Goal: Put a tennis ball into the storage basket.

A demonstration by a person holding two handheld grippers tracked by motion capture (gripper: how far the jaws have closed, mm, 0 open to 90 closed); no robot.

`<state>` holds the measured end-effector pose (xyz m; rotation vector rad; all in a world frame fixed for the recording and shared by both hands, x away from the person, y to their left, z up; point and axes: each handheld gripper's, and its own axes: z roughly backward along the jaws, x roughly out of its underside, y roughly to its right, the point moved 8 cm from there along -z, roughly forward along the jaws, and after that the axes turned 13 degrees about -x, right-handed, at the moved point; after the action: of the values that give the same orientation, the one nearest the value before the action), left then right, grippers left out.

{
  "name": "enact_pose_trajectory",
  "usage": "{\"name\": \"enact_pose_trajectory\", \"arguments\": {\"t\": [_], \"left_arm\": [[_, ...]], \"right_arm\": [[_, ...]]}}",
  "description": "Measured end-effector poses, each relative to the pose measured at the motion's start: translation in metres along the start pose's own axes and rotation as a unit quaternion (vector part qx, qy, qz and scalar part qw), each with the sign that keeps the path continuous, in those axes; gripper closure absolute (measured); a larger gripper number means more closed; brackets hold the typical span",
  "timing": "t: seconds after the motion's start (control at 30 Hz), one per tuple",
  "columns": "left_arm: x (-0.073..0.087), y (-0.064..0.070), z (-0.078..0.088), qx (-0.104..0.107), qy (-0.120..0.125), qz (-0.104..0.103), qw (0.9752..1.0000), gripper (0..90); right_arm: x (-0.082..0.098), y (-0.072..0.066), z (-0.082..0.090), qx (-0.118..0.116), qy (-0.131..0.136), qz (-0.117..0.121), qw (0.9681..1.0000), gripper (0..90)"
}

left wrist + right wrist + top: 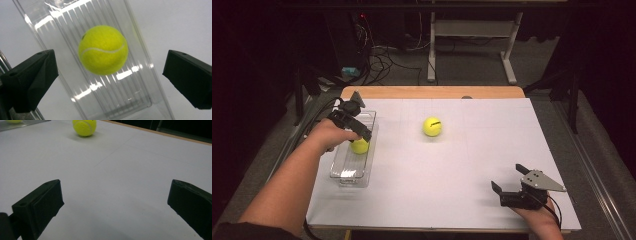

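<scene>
A yellow tennis ball [359,146] [103,50] sits inside a clear ribbed plastic tray [343,170] [112,95] at the table's left side. Above it my left gripper [362,136] [111,63] points down and is open; its black jaws stand wide on either side of the ball, well apart from it. A second tennis ball [432,126] [84,127] rests on the white sheet near the middle of the far half. My right gripper [508,177] [115,192] lies low by the near right edge, open, with bare sheet between its jaws.
White paper [462,175] covers the table, with a wooden strip [432,92] bare along the far edge. Beyond it are cables and a desk frame [472,30] on the floor. In the right gripper view the tray [22,123] shows at far top left.
</scene>
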<state>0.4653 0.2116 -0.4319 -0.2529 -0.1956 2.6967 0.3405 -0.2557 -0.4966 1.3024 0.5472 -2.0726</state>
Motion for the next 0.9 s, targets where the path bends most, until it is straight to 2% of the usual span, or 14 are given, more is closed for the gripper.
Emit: {"name": "enact_pose_trajectory", "arguments": {"t": [0.03, 0.23, 0.67, 0.87, 0.9], "left_arm": [[0.0, 0.0, 0.0, 0.0, 0.0, 0.0, 1.0, 0.5], [0.004, 0.02, 0.01, 0.007, 0.007, -0.027, 0.9996, 0.5], [0.004, 0.069, 0.015, 0.014, 0.015, -0.088, 0.9959, 0.5], [0.004, 0.091, 0.018, 0.026, 0.029, -0.102, 0.994, 0.5], [0.004, 0.091, 0.018, 0.026, 0.029, -0.102, 0.994, 0.5]], "right_arm": [[0.0, 0.0, 0.0, 0.0, 0.0, -0.001, 1.0, 0.0], [-0.001, 0.0, 0.0, 0.0, 0.002, 0.0, 1.0, 0.0], [-0.001, -0.001, 0.0, 0.0, 0.0, 0.002, 1.0, 0.0], [0.0, -0.001, -0.001, -0.001, -0.002, 0.002, 1.0, 0.0], [0.0, -0.001, -0.001, -0.001, -0.002, 0.003, 1.0, 0.0]]}}
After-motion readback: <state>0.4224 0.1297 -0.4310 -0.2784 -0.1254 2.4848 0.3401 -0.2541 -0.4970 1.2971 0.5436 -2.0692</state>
